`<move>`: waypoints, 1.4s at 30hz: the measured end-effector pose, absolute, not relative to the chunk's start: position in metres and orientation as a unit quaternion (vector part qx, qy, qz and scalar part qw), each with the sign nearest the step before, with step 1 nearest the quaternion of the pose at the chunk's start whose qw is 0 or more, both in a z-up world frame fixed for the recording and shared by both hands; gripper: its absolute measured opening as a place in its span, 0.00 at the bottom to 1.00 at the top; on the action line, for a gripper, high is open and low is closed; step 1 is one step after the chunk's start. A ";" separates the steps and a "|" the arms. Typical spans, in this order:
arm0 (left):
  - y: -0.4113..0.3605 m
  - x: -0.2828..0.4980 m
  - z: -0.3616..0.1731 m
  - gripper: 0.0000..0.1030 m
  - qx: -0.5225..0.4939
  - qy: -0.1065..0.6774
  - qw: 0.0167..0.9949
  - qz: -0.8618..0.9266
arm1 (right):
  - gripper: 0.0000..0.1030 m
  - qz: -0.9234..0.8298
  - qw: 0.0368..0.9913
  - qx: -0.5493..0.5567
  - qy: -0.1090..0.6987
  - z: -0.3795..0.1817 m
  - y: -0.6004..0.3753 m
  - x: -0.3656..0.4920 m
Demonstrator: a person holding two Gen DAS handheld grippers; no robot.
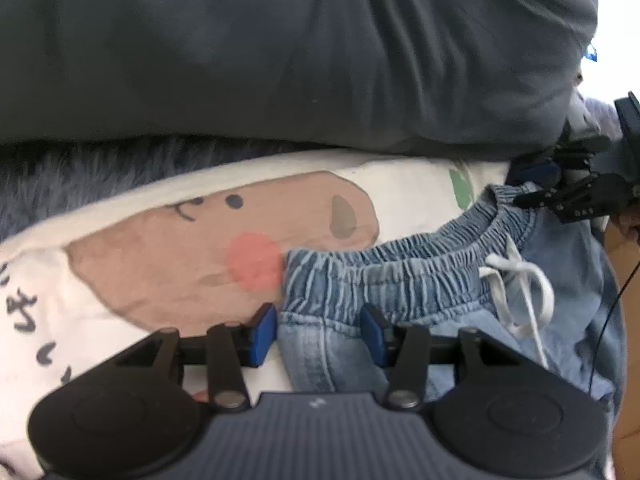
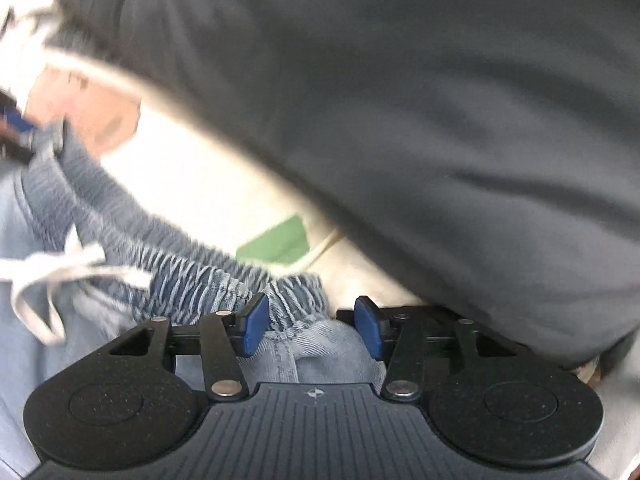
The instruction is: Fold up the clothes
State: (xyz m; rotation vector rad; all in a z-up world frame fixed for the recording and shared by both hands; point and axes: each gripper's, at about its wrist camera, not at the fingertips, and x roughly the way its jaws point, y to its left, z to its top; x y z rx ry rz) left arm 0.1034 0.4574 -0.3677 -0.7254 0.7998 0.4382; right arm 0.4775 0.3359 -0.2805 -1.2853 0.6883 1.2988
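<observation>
Light-blue denim shorts (image 1: 400, 272) with an elastic waistband and a white drawstring (image 1: 520, 280) hang stretched between my two grippers. My left gripper (image 1: 319, 334) is shut on one corner of the waistband, and denim fills the gap between its blue pads. My right gripper (image 2: 311, 326) is shut on the other corner of the shorts (image 2: 180, 276). The left wrist view also shows the right gripper (image 1: 532, 196) at the far right. The right wrist view is blurred, with the drawstring (image 2: 60, 268) at the left.
Under the shorts lies a white T-shirt (image 1: 180, 264) with a brown cartoon print, also in the right wrist view (image 2: 192, 184). A large dark grey cloth (image 1: 280, 60) (image 2: 440, 120) bulges behind it. Blue-grey fur (image 1: 80, 176) shows at the left.
</observation>
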 end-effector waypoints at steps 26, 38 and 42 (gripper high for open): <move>0.451 0.070 -0.322 0.24 -0.362 0.328 0.854 0.178 | 0.32 0.587 0.503 -0.567 0.284 -0.288 0.329 0.472; 0.435 0.016 -0.279 0.23 -0.374 0.291 0.851 0.227 | 0.23 0.617 0.577 -0.510 0.164 -0.204 0.305 0.411; 0.435 0.001 -0.262 0.23 -0.365 0.286 0.851 0.246 | 0.22 0.621 0.597 -0.488 0.143 -0.175 0.302 0.389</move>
